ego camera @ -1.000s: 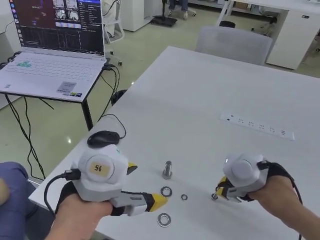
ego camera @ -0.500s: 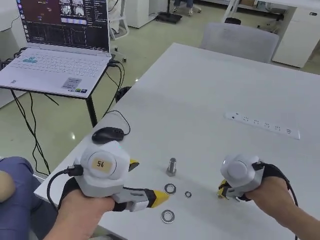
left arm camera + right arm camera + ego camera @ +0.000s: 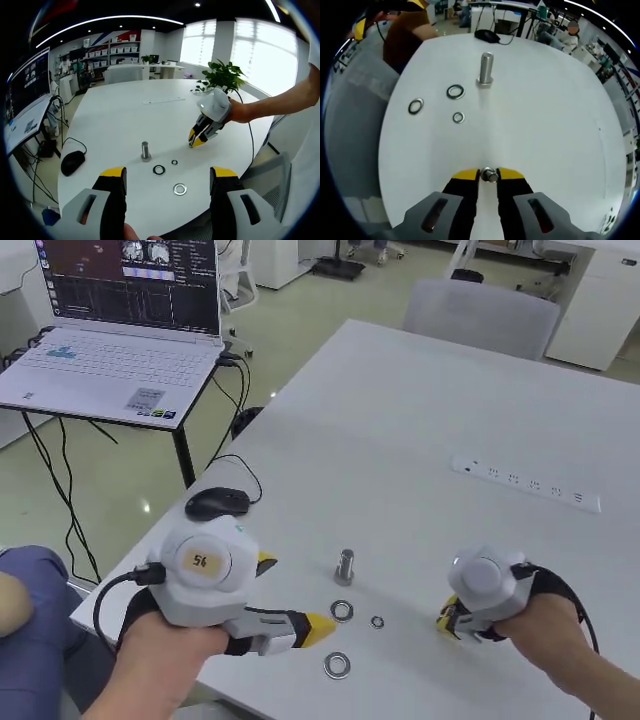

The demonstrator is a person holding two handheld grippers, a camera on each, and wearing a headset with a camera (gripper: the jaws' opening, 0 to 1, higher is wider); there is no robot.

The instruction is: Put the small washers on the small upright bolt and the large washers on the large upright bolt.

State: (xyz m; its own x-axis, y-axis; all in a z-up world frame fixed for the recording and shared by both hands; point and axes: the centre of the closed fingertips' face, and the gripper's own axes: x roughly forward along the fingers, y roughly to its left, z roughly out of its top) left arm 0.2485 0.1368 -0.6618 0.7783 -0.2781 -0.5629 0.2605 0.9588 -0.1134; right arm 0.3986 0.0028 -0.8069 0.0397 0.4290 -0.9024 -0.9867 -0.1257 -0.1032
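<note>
On the near edge of the white surface, a large washer lies flat just right of the left gripper, whose yellow-tipped jaws stand spread wide with nothing between them. Just beyond it, a second large washer and a small washer lie side by side without touching, the small one on the right. Farther right, the right gripper is held low over the surface, its jaws pinching a small bolt at their tips. Behind the washers the large bolt stands upright on its head, its shaft bare. A black mouse rests near the left edge, and a white power strip lies farther back on the right. A grey chair sits at the far end, and an open laptop stands off to the left.
</note>
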